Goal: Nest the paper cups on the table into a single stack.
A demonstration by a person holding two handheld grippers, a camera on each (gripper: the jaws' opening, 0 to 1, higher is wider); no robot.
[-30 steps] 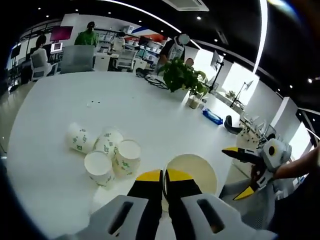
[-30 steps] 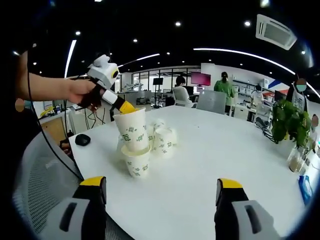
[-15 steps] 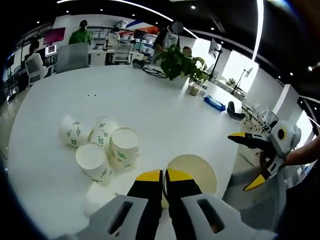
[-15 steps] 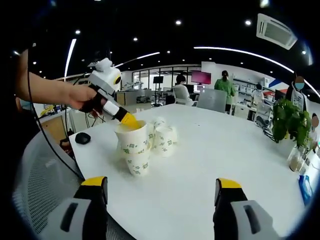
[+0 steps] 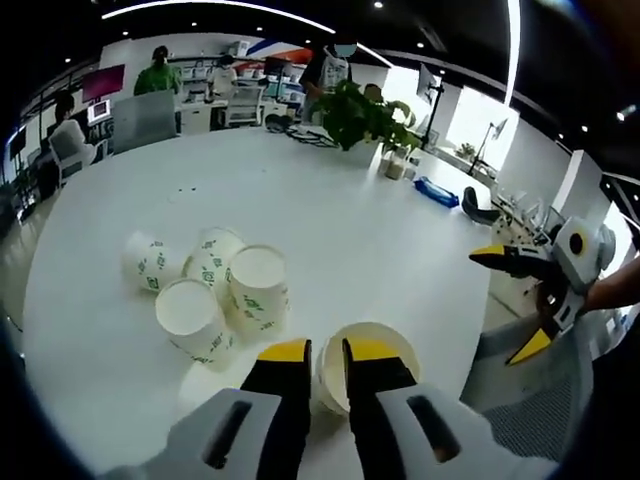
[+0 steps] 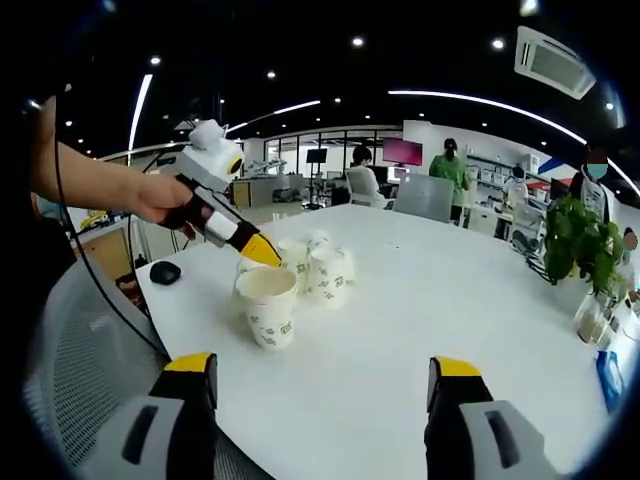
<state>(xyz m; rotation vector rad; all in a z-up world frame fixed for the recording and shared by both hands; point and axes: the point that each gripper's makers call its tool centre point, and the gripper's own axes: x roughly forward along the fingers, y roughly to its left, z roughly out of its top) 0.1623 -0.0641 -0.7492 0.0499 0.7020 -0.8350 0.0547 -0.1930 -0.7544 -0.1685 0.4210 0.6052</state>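
Several paper cups sit on the white table [image 6: 420, 330]. In your right gripper view the nearest one, an upright stacked cup [image 6: 267, 305], stands at about 9 o'clock from the picture's centre, and a cluster of loose cups [image 6: 318, 268] lies just behind it at 10 o'clock. In your left gripper view the same stacked cup [image 5: 368, 362] opens just past your left gripper [image 5: 326, 352], whose yellow tips stand slightly parted, one on each side of the near rim; whether they press the rim you cannot tell. The loose cups [image 5: 215, 290] lie at 9 o'clock there, touching one another. Your right gripper [image 6: 322, 368] hangs with its tips spread wide, nothing between them. A potted plant [image 5: 362, 118] stands at 12 o'clock, far across the table.
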